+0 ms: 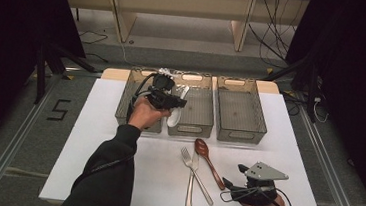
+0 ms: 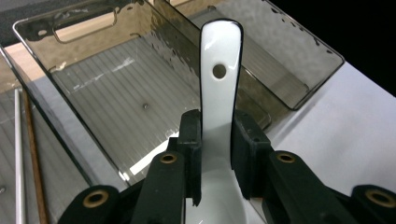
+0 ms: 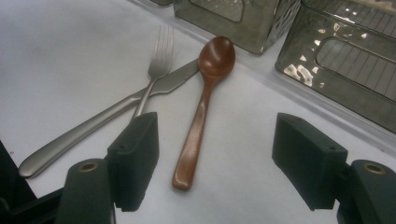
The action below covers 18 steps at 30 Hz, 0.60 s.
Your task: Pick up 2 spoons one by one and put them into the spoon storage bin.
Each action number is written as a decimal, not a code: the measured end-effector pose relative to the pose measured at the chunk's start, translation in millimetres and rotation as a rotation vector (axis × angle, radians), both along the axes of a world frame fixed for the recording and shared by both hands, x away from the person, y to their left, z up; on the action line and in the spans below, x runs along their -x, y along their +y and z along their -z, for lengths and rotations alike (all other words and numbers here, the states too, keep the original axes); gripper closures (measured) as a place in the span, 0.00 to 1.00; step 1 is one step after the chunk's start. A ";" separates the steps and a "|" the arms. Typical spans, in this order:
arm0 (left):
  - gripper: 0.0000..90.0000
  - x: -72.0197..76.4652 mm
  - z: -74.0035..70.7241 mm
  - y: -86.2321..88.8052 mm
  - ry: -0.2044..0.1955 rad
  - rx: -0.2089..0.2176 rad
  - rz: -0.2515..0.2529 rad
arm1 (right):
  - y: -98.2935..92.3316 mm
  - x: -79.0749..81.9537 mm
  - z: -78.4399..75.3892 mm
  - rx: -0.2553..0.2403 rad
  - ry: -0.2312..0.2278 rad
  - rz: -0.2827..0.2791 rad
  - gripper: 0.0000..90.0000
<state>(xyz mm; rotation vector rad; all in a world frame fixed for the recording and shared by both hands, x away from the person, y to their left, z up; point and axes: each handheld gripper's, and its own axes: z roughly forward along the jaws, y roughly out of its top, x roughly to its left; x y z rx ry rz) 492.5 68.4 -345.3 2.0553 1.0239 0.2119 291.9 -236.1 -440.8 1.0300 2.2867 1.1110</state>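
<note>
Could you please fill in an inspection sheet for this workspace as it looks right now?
Surface: white table, bare at the left.
Job's things: white spoon over the middle bin; left bin and right bin beside it.
Clutter: fork, knife, wooden spoon together.
Grippers: left hand-held gripper shut on the white spoon; right hand-held gripper open.
Cables: on the floor behind.
Surroundings: wooden frame.

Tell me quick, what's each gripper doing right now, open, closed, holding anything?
Left gripper: closed on the white ceramic spoon, above the trays.
Right gripper: open, holding nothing, wooden spoon lying ahead of its fingers.
</note>
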 end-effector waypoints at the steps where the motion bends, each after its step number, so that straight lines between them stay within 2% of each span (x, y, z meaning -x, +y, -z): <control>1: 0.83 -1.9 0.3 -1.0 0.000 -0.002 -0.003 | -0.2 -0.1 0.0 0.000 0.000 0.000 0.36; 11: 0.83 -16.8 8.7 -5.2 -0.033 -0.004 -0.073 | -0.2 0.2 -0.2 -0.001 0.000 0.000 0.36; 16: 0.83 -21.3 12.9 -5.9 -0.043 -0.007 -0.093 | 0.0 0.3 -0.2 0.000 0.000 -0.001 0.36; 18: 0.83 -23.2 15.3 -5.4 -0.047 0.007 -0.112 | -0.2 0.5 -0.3 -0.002 0.000 -0.001 0.36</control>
